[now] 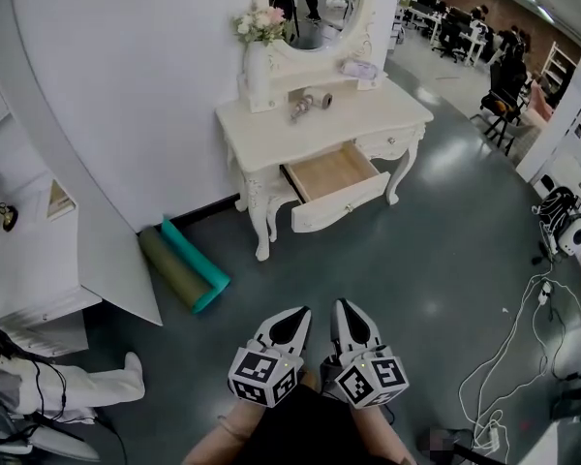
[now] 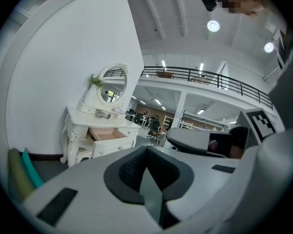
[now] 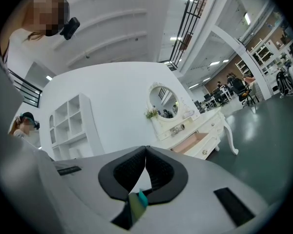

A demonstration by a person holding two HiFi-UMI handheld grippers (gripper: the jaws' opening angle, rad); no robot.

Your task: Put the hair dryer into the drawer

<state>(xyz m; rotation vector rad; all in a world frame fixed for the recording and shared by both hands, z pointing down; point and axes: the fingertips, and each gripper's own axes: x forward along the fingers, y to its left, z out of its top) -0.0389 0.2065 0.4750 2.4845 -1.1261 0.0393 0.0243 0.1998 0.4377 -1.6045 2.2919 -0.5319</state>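
Observation:
The hair dryer [image 1: 310, 102] lies on top of a white dressing table [image 1: 387, 114] against the far wall, below an oval mirror. The table's drawer [image 1: 334, 177] stands pulled open, and its wooden inside looks empty. My left gripper [image 1: 295, 316] and right gripper [image 1: 347, 308] hang side by side low over the floor, well short of the table, both shut with nothing held. From the left gripper view the hair dryer [image 2: 103, 114] and the drawer [image 2: 107, 134] sit far off beyond the shut left gripper [image 2: 146, 150]. The right gripper view shows the drawer [image 3: 190, 143] past the shut right gripper [image 3: 146, 151].
Rolled teal and olive mats [image 1: 184, 264] lie on the floor left of the table. A white shelf unit [image 1: 39, 250] stands at the left, with a person's white-clad limb [image 1: 77, 390] below it. Cables [image 1: 523, 347] trail across the floor at the right. Office chairs [image 1: 504, 90] stand at the back right.

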